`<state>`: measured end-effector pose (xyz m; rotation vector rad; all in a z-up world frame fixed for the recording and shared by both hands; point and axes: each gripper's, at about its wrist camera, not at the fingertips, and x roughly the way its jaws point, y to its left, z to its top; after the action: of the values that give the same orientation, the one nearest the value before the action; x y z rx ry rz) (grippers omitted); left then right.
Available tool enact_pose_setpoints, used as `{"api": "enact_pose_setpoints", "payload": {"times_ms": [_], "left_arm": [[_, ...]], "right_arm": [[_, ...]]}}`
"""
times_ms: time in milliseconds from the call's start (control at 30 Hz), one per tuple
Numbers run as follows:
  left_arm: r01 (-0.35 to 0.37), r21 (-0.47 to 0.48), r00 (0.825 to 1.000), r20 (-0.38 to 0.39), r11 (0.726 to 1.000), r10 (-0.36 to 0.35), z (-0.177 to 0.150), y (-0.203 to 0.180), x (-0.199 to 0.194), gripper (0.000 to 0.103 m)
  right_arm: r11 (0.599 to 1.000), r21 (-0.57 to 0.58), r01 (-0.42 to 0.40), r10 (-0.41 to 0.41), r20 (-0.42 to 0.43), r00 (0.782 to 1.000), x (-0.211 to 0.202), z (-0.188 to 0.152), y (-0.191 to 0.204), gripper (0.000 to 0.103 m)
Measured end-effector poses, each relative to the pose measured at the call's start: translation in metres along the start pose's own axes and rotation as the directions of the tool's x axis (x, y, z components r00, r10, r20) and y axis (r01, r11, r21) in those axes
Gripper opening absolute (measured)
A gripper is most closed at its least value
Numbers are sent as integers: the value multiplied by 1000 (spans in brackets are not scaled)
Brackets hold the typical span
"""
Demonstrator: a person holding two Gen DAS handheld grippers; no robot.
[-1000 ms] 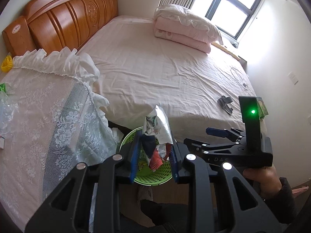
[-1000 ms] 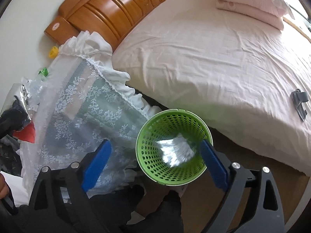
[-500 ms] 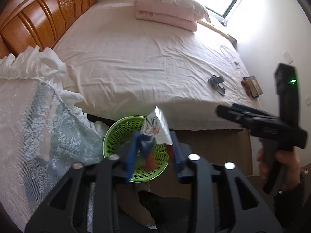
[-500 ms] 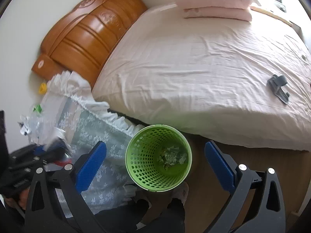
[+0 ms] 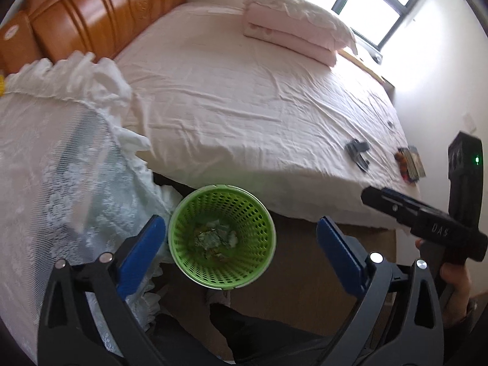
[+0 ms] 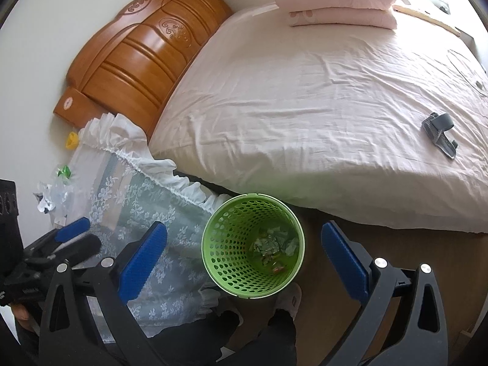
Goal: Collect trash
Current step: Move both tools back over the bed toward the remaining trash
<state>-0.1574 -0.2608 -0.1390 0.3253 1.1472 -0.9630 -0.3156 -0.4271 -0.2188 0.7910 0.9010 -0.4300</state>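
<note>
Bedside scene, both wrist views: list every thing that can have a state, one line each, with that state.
Green basket: upright on the floor, crumpled trash at the bottom.
Left hand-held gripper: jaws just opened wide, nothing between them.
Right hand-held gripper: open, empty.
Crumpled wrappers: lying on the lace-covered stand, not yet collected.
Pink quilt: folded, pillow on top.

My green mesh wastebasket (image 5: 222, 238) stands upright on the wooden floor, tucked against the foot of the bed's side and just beside the lace-covered stand. At its bottom lies the crumpled trash (image 5: 213, 239), a heap of foil and paper scraps with a small reddish bit among them. More crumpled wrappers and clear plastic (image 6: 53, 195) sit on the lace-covered top by the wall.
</note>
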Motion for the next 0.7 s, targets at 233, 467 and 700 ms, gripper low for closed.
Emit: {"api": "enact_pose_setpoints", "payload": {"times_ms": [233, 467, 700], "left_arm": [[-14, -47, 999, 42, 999, 16, 1, 15, -16, 95], [-86, -101, 989, 111, 991, 97, -6, 47, -51, 95], [-205, -217, 941, 225, 955, 253, -30, 102, -118, 95]], "right_arm": [[1000, -24, 14, -14, 0, 1000, 0, 1, 8, 100], [989, -148, 25, -23, 16, 1000, 3, 14, 51, 100], [934, -344, -96, 92, -30, 995, 30, 28, 149, 100]]}}
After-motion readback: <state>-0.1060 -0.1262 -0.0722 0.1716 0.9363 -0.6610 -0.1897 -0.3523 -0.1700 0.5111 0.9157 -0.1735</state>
